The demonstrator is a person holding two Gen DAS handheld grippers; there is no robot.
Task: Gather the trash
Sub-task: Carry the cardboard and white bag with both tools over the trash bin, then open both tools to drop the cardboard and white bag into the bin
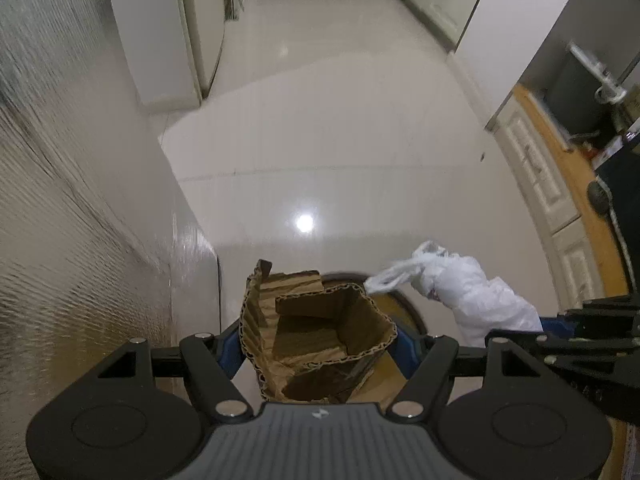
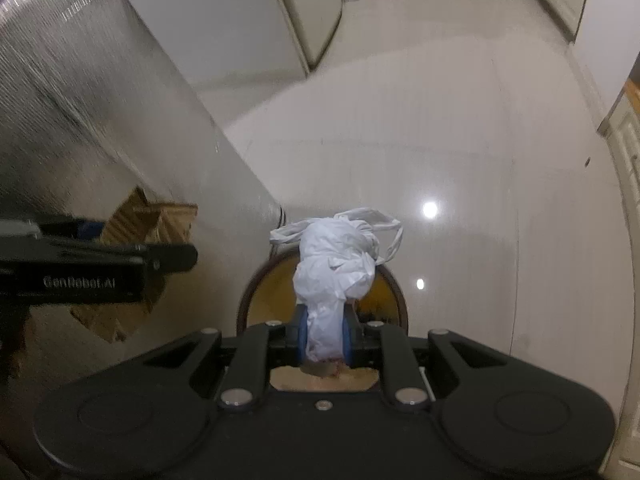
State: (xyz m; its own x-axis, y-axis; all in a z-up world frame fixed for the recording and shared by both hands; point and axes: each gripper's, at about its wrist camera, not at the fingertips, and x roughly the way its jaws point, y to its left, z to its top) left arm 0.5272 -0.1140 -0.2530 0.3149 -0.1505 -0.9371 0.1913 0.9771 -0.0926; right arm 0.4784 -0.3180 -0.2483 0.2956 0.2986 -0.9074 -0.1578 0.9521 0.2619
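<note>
My left gripper [image 1: 318, 344] is shut on a crumpled piece of brown corrugated cardboard [image 1: 316, 320] and holds it above the floor. My right gripper [image 2: 326, 336] is shut on a bunched white plastic bag [image 2: 336, 268]; the bag also shows in the left wrist view [image 1: 464, 284]. Below both is a round bin with a dark rim and yellow-brown inside [image 2: 272, 292], partly hidden by the bag and cardboard; it also shows in the left wrist view [image 1: 404, 308]. The left gripper and its cardboard [image 2: 156, 216] show at the left of the right wrist view.
A textured shiny wall [image 1: 80, 200] runs along the left. Glossy white tiled floor [image 1: 320, 140] stretches ahead to a hallway. White cabinets [image 1: 536, 176] and a wooden counter edge [image 1: 580, 200] stand at the right.
</note>
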